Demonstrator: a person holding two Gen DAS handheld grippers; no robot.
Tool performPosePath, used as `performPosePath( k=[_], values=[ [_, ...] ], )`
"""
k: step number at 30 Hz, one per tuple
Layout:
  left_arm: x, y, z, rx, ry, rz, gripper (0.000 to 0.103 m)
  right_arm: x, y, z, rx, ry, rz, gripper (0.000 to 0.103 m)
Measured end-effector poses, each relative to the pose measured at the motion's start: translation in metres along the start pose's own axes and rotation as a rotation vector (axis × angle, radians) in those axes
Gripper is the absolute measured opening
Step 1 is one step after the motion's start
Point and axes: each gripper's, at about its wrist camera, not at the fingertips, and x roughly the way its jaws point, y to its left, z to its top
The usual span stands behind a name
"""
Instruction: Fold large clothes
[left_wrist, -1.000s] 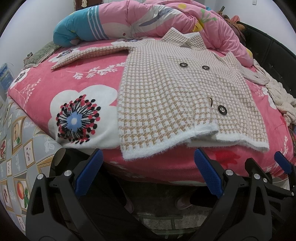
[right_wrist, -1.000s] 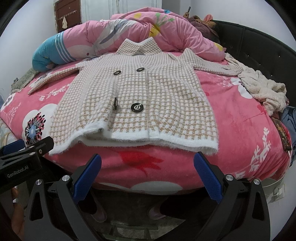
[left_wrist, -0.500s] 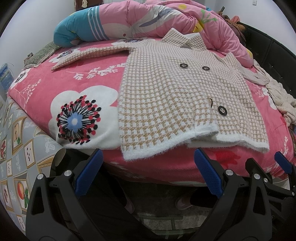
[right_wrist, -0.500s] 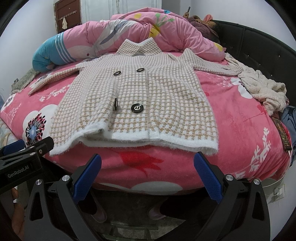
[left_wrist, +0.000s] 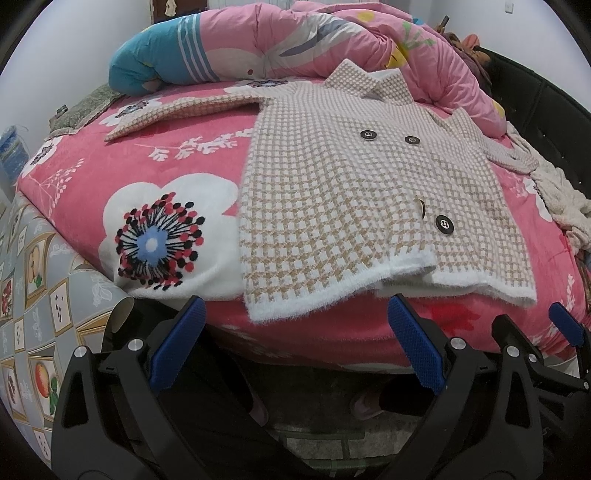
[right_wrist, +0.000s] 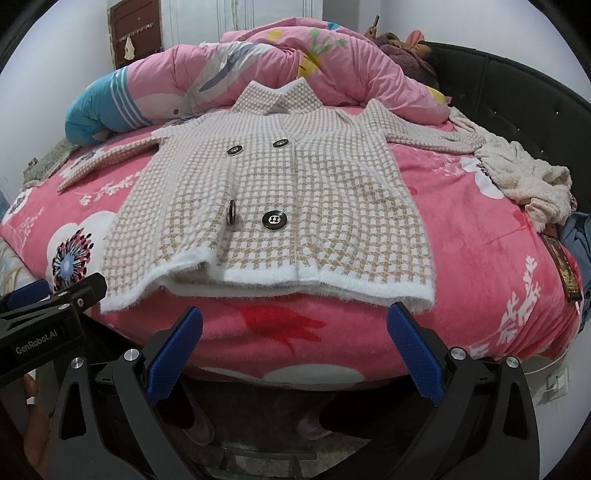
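Both grippers, our left gripper (left_wrist: 295, 347) and right gripper (right_wrist: 295, 347), have their jaws spread wide and hold nothing, below the bed edge. We see the beige-and-white checked knitted cardigan (right_wrist: 273, 199) lying flat, sleeves out, on the pink flowered plush blanket (right_wrist: 480, 243), probably so laid for folding. Behind it is a rolled pink quilt (right_wrist: 258, 70).
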Motion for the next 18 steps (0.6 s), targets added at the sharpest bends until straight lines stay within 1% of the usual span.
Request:
performPosePath(
  k=[18],
  values=[
    [-0.002,0.0006,-0.0002,0.0,-0.009,-0.001,0.095,-0.0006,0.0013,0.0015,0.001,-0.001,-0.001,0.097]
  ],
)
